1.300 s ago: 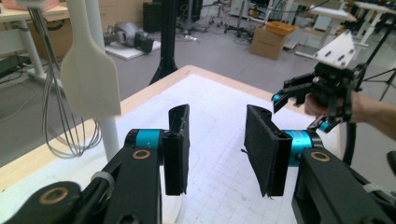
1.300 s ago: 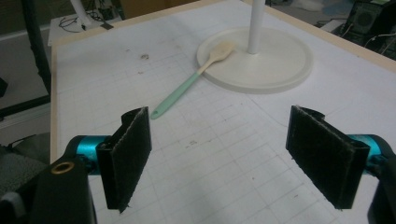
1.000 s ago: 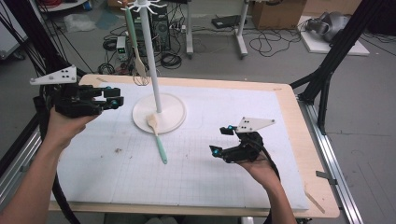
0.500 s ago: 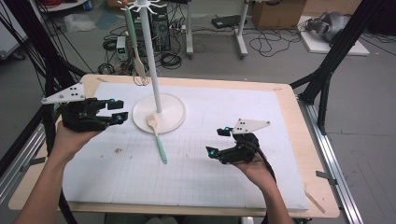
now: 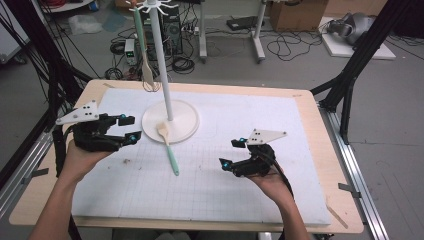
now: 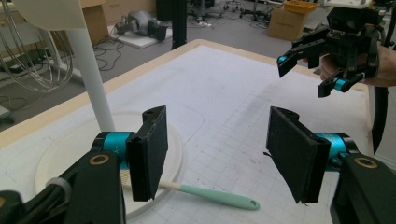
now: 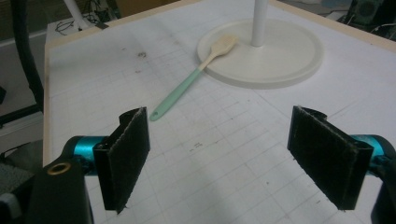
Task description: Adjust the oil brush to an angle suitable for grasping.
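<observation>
White stand (image 5: 170, 120) holds spatula (image 5: 167, 146) head — whisk (image 5: 148, 75) hangs behind.

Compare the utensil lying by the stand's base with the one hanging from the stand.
The lying utensil rests flat, its wooden head on the stand's round base and its mint handle on the mat; the hanging utensil dangles upright from a hook at the top of the stand. The lying one's head points away from the person; the hanging one's head points down. Both pair a pale wooden head with a green handle.

Probably a lab: floor cables (image 5: 280, 47), black rig frame (image 5: 357, 65), boxes (image 5: 292, 15).
</observation>
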{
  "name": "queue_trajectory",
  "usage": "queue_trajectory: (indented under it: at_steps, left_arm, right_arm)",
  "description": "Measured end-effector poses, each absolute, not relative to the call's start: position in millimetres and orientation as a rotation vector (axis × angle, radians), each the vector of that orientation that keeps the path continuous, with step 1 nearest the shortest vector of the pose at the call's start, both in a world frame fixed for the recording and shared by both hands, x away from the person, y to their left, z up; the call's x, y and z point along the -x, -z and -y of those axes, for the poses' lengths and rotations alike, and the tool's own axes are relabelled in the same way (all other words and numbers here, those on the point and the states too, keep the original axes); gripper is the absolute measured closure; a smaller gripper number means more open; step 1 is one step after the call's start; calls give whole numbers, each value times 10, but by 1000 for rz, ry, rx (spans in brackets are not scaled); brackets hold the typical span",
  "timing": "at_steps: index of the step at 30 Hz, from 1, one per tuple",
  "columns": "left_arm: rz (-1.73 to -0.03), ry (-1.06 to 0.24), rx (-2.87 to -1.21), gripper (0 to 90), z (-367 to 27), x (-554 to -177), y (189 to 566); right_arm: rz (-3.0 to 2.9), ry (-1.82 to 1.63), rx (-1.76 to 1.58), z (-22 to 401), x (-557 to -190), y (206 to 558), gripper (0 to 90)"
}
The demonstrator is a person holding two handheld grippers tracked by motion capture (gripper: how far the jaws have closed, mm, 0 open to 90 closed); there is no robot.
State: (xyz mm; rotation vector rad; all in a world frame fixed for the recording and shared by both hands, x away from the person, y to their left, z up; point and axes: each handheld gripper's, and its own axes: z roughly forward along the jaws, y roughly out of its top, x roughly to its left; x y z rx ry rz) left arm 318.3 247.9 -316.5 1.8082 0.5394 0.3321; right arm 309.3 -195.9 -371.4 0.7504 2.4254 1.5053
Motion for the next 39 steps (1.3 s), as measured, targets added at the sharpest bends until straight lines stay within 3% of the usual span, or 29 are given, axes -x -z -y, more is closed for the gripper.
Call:
queue_trajectory:
  at_steps: [13,39]
  left_arm:
    - [-534,-340,-1824,320,-2444,-3130,3370]
    - [-538,-358,-1819,320,-2495,-3102,3513]
  right_arm:
    - [-2447,-1496,-758,1865,-3118,3737,195]
    - [-2458,-1493,-760,1679,-3175,3726,196]
